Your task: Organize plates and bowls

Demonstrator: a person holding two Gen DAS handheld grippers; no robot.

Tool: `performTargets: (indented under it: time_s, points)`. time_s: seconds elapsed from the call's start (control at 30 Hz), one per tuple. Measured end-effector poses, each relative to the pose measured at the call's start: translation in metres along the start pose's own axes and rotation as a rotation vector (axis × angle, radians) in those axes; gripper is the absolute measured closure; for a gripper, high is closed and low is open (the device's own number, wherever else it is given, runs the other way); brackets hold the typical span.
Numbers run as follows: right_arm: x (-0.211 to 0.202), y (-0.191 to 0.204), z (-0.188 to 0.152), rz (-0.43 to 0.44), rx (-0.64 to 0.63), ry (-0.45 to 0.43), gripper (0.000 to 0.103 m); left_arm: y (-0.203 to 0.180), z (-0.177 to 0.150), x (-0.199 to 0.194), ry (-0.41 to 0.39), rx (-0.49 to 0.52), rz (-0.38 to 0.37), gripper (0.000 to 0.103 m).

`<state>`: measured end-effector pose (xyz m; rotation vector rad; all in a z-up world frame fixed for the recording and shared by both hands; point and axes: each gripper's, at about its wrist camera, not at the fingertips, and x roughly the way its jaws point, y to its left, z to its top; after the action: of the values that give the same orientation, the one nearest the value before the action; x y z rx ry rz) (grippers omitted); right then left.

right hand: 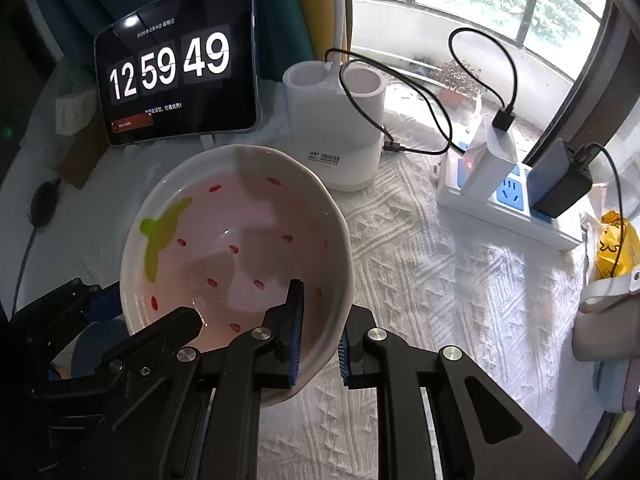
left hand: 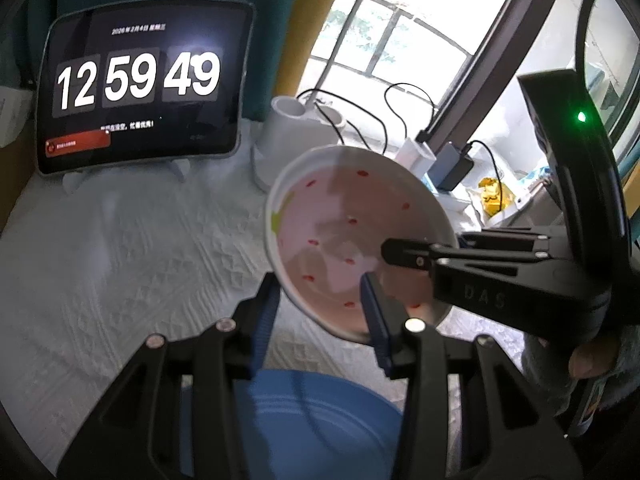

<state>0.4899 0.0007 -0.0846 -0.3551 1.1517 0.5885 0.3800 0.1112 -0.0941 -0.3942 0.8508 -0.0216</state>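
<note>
We hold the strawberry bowl up by its rim

Our right gripper [right hand: 320, 320] has its jaws clamped on the near rim of the pink bowl [right hand: 236, 248]. Our left gripper [left hand: 320, 320] pinches the bowl's left rim. The bowl hangs tilted above the white bench [right hand: 420, 280], with a blue plate [left hand: 320, 420] below and a clock tablet [right hand: 176, 68] far behind.

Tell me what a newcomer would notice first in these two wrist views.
The pink strawberry-pattern bowl fills the middle of both views, lifted over the white textured tablecloth, with the right gripper clamped on its near rim and the left gripper straddling its rim too. Behind it at upper left, a tablet shows a big flip clock. A blue plate lies beneath the left jaws.
</note>
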Motion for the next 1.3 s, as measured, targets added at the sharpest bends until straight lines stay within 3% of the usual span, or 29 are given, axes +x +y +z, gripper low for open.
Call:
performTargets:
  time_s: [1.3]
  points:
    - [-0.094,0.018,-0.055,-0.050,0.004,-0.106,0.087,-0.050,-0.033,-0.075,-0.081,0.076,-0.047,0.060]
